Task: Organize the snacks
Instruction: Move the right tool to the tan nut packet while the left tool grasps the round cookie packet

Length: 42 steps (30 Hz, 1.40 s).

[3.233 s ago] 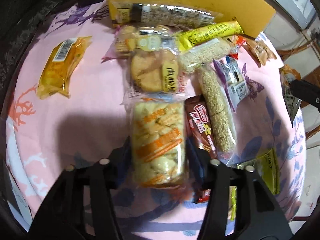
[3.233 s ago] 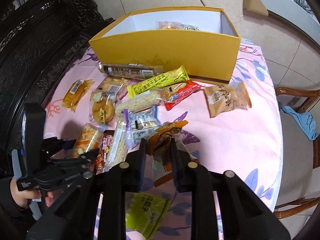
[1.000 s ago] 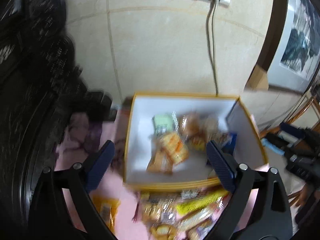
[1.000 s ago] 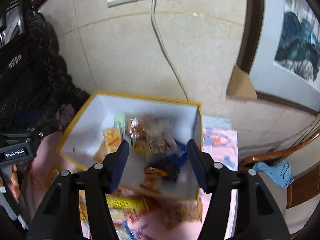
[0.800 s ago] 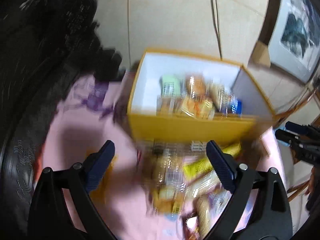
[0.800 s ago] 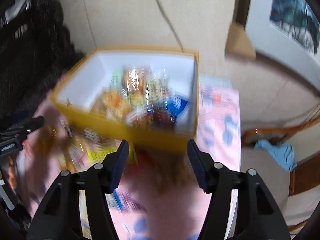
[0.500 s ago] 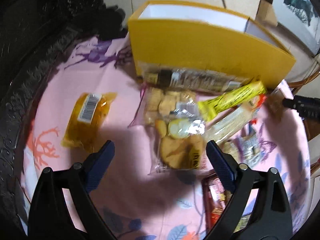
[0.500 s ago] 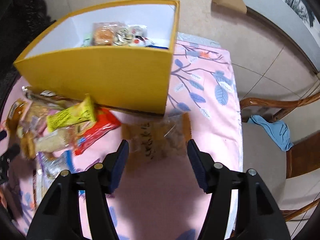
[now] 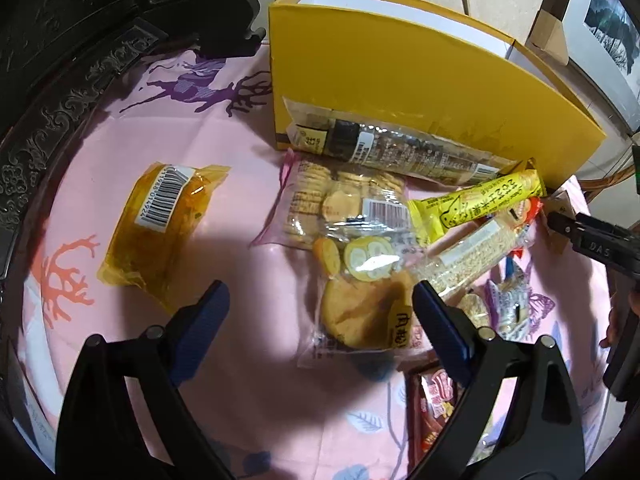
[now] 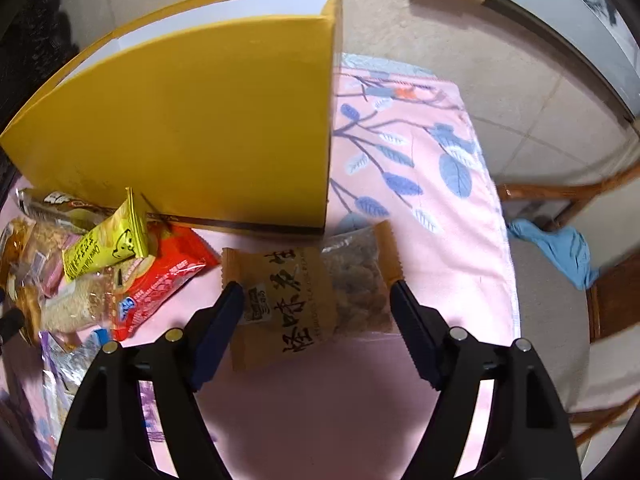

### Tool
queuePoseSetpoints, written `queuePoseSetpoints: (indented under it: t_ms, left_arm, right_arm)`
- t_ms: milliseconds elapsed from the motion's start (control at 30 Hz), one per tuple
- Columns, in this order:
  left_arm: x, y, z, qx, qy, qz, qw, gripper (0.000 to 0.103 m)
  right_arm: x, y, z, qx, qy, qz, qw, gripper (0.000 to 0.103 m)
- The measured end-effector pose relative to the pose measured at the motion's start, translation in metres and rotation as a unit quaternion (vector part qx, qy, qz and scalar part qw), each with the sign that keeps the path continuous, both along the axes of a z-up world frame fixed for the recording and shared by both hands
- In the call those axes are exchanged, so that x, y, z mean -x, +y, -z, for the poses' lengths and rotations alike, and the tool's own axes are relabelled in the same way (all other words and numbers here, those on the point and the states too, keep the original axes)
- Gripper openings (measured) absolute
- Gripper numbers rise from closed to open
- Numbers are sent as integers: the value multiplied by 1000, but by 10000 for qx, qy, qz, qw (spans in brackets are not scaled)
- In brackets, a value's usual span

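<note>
A yellow box stands at the back of the pink cloth, with snack packets lying in front of it. My left gripper is open and empty, low over the cloth. A clear packet of round cakes lies by its right finger, and an orange barcoded packet lies to the left. My right gripper hangs just in front of the box's right corner. Its jaws are opening, with a brown snack packet flat on the cloth between them and the pads not pressing it.
A long clear packet, a yellow bar and a rice-crisp bar crowd the box's front. A red packet lies left of the brown one. Dark carved furniture borders the left. A wooden chair with a blue cloth stands right.
Both grippers dropped from above the box to just over the cloth in front of it. The right jaws now stand wider, around the brown packet.
</note>
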<state>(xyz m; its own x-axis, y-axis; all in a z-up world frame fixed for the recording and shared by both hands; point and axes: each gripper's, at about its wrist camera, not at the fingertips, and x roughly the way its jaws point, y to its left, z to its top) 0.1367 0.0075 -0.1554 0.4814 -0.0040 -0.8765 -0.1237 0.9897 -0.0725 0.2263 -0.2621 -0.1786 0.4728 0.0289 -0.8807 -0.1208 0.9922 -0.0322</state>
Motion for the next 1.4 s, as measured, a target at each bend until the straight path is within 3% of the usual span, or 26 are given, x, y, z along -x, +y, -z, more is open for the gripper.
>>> queuePoseSetpoints:
  t_ms: [133,300,400,500,567,633,700,1000,1167,1400]
  left_arm:
    - [2,-2,1,103,52,21,9999,94]
    - [3,-15,0,117,-23,262,9996,94]
    - [-4,-19,10,-16,177,271,9995,94]
    - [-7,-14,22,136,314,173,9993,95]
    - [-7,-10,27,386,270,127,9988,82]
    - [-6,-18,21,436,144,366,9983,56]
    - [-8,-27,20,263,165,480,9984,56]
    - [-6,-24,18,445,284,351,9980,55]
    - [-4,-16,14,550,291,258,9977,55]
    - [-8,-15,16,618,349,285,9971,55]
  right_arm:
    - [9,11,1,326,-90,-107,9994,77]
    - [14,10,1,262,-83,86,9996,77]
    - [18,8,1,185,-74,65,9998,77]
    - [23,4,-1,159,-5,101,9998,77]
    - [29,3,-6,130,-22,115,9998,77]
    - [35,0,-13,166,-143,109,9997,77]
    - [39,-4,-17,198,-177,108,9996,77]
    - [35,3,-4,278,125,64,9995,77]
    - [53,-20,-19,-206,82,316,9993,77]
    - [65,-19,-9,-815,375,48,9960,77]
